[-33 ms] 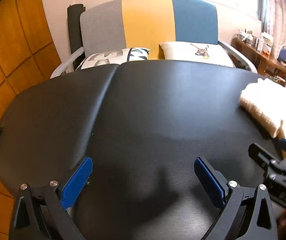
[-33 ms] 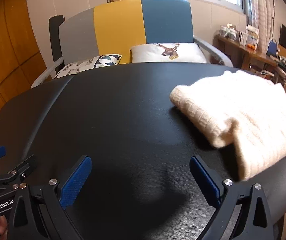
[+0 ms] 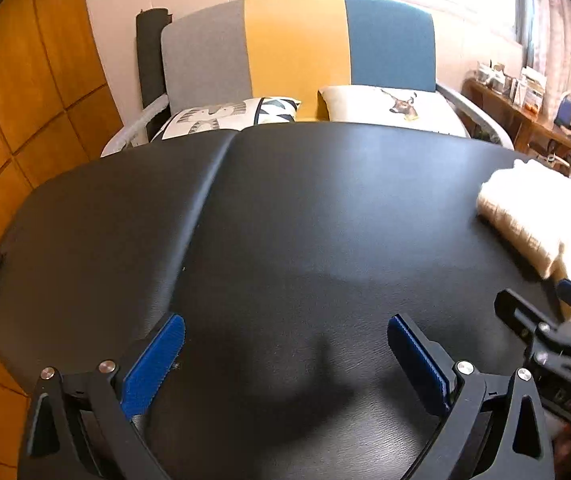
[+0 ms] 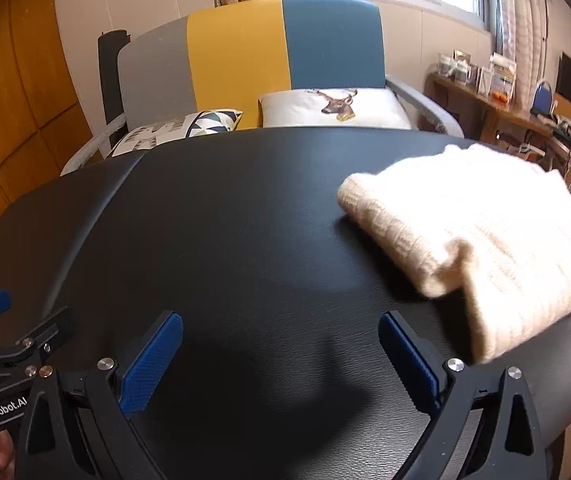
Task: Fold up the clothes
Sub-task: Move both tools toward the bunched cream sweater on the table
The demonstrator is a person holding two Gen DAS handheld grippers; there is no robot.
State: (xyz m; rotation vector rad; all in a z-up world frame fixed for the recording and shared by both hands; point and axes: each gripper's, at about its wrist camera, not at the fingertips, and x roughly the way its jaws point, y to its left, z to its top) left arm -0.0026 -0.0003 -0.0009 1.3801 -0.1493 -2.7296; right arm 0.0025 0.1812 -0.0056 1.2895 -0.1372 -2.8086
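Sweater [image 4: 485, 240] folded and lying on the black padded table [image 4: 245, 220], its near end draped toward the table's front edge, as I hold both grippers clear of it. My right gripper [image 4: 281, 354] is spread wide with nothing between its blue pads [image 4: 151, 360], hovering low over bare table with the cream knit just beside and ahead of its right finger, apart from it. My left gripper [image 3: 285, 356] is likewise spread and empty over the dark surface, well apart from the sweater [image 3: 533, 220], which shows at the right edge of the left wrist view. Part of the right gripper [image 3: 557, 340] shows there too, level with mine and close beside it.

Nothing differs between the earlier pictures and these: same gripper spread, same lie of the knit, same shadows on the table. I judge from this that the fold on this garment is finished and released, the bundle compact with a rolled edge facing me, and that no grasp is under way. No other clothing is in sight on the table.

Beyond the table stands a sofa [image 4: 245, 52] in grey, yellow and blue panels with a patterned cushion [image 4: 173, 130] and a deer cushion [image 4: 333, 108]; a cluttered desk [image 4: 505, 108] sits under the window to the right.
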